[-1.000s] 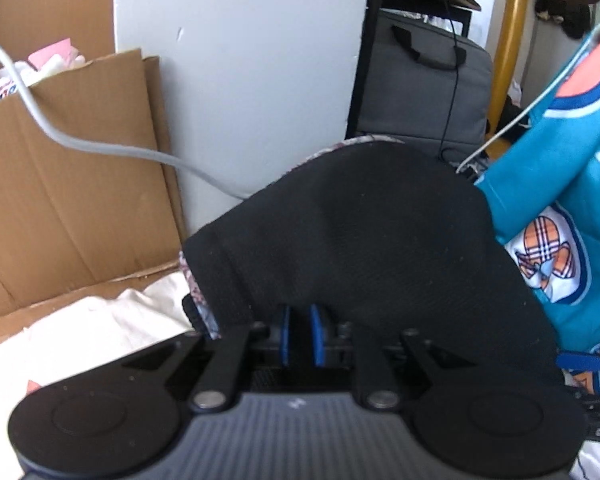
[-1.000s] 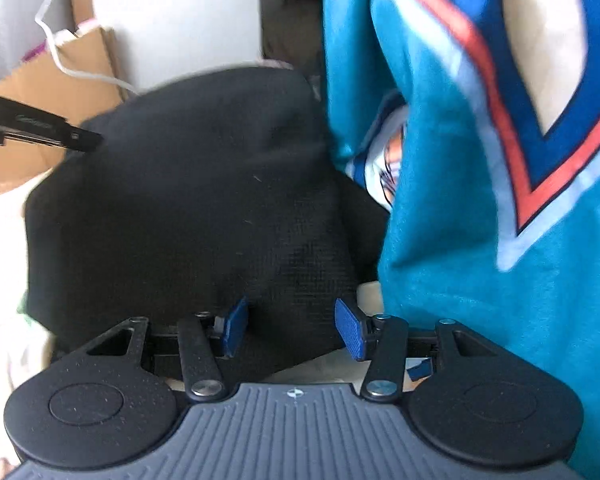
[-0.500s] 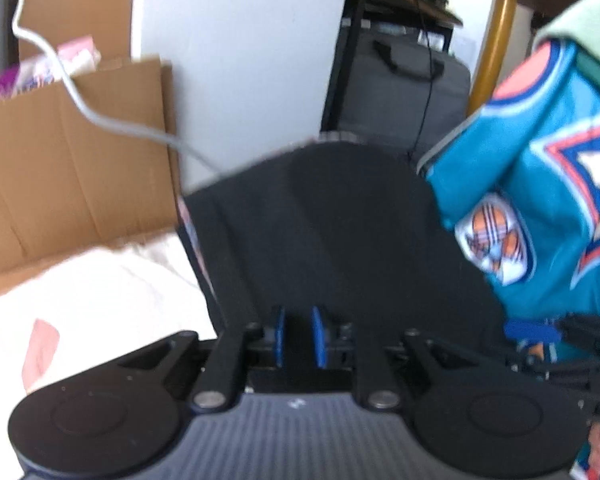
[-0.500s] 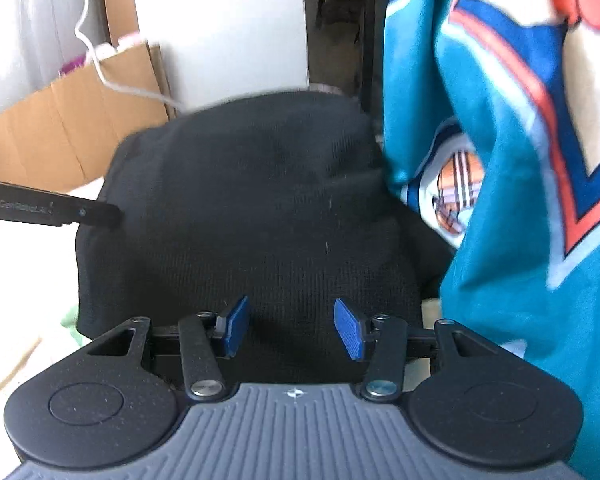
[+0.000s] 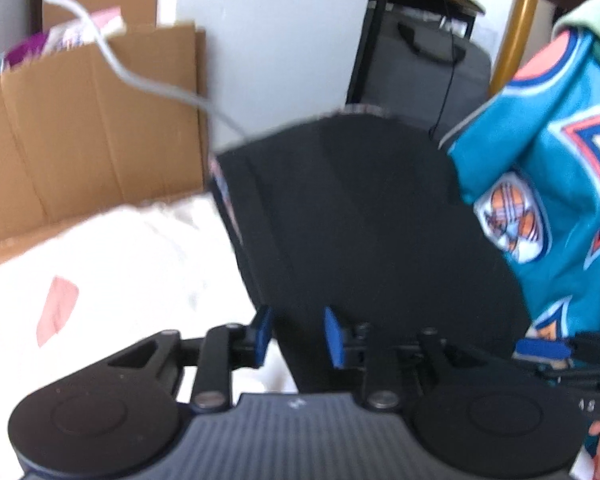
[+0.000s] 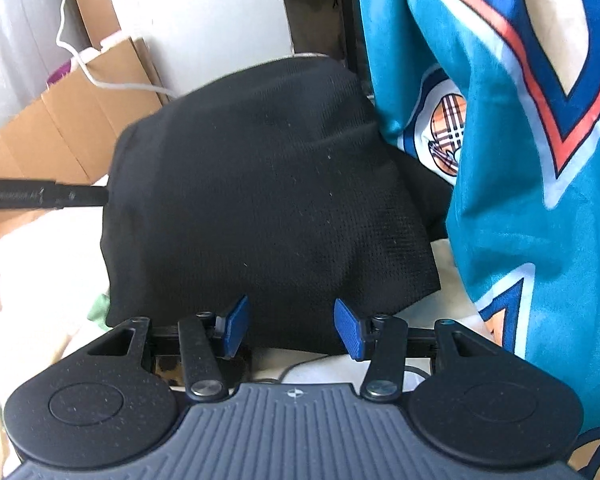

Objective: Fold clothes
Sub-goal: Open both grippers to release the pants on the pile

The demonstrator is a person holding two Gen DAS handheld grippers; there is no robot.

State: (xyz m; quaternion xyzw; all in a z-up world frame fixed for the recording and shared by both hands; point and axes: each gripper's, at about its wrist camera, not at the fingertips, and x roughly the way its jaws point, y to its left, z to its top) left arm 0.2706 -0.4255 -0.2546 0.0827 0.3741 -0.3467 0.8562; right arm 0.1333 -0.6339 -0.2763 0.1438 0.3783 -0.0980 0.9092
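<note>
Left gripper: jaws just opening, narrow gap, black garment hem between, unclamped. Right gripper: jaws moderately wide, empty, garment ahead. Teal jersey right.

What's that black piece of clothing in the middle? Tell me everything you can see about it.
The black garment is a dark, fine-meshed knit fabric, folded into a rounded, bulky bundle lying on a pale bedsheet. A thin patterned trim shows along its far and left edges. Its right side lies against a teal jersey. The left gripper has just been opening; its blue pads now stand apart around the near edge, seemingly no longer pinching it. The right gripper sits open at the near edge, without gripping.
</note>
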